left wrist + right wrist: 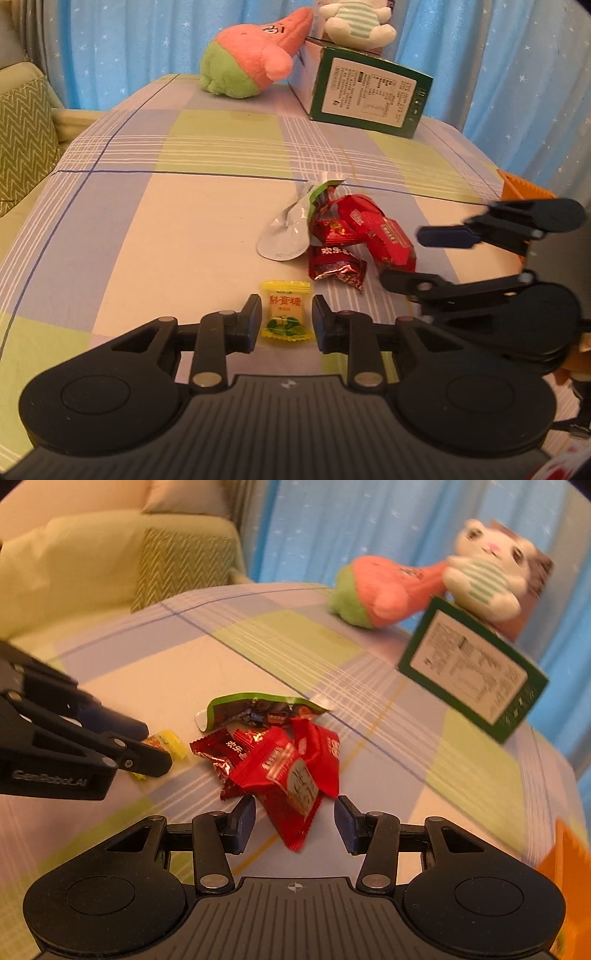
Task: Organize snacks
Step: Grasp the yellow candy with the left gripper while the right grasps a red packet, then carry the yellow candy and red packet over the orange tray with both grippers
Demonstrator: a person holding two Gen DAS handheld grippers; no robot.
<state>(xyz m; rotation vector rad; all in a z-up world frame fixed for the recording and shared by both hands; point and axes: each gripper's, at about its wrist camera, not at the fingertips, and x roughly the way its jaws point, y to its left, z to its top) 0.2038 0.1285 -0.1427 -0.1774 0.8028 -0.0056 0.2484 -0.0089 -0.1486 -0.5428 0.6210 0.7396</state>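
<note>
From the left wrist: straddling the yellow candy [285, 314] with the left gripper [286, 325], jaws parted just wider than the wrapper, a pad on either side, neither clearly touching it. Lying flat on the checked bench [147, 221], this candy, just short of the red snack packets [364, 236] and the torn silver-green wrapper [295, 225] heaped beyond. Reaching in from the right, the right gripper [406, 254], jaws apart. Waiting at the far right edge, an orange bin [524, 192], probably the destination. Standing at the back, a green box [369, 96] and two plush toys.

From the right wrist: hovering over the red heap with the right gripper [295, 821], jaws wide, one red packet's [291, 786] corner poking between them. Blurring throughout, so moving.

Risking several things: pinching only the yellow candy's crimped edge and letting the slick wrapper slide out; dragging neighbouring packets along, since the red ones overlap; bumping the two grippers together, working this near each other; scooping up the torn wrapper with the snacks.
</note>
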